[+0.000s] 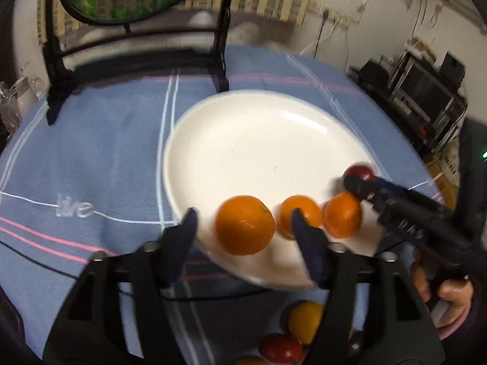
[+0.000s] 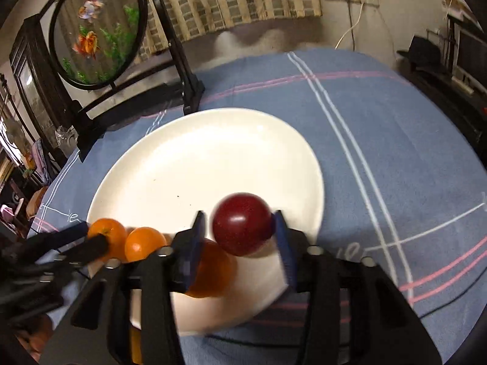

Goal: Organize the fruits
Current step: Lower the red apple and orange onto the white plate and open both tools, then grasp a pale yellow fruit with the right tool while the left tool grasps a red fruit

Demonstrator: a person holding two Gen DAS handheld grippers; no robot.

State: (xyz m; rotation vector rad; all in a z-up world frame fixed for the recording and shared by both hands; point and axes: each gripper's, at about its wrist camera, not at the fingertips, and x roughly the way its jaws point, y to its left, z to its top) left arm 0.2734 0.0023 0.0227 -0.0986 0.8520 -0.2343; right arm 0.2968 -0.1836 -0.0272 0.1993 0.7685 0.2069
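Observation:
A white plate (image 1: 258,140) lies on the blue cloth. Three oranges sit in a row along its near rim. The largest orange (image 1: 245,225) is between the fingers of my left gripper (image 1: 243,222), with a gap on each side, so the jaws are open. In the right wrist view a dark red round fruit (image 2: 242,228) rests on the plate (image 2: 197,158) between the fingers of my right gripper (image 2: 240,222). The left pad is clear of it and the right pad is at its edge. Another orange (image 2: 213,270) lies just behind the left finger.
A round fish-picture ornament (image 2: 97,30) on a black stand rises at the table's far left. Loose yellow (image 1: 306,319) and red (image 1: 281,348) fruits lie on the cloth below the left gripper. A person's hand (image 1: 450,298) holds the right gripper. Dark shelving (image 1: 426,91) stands at the right.

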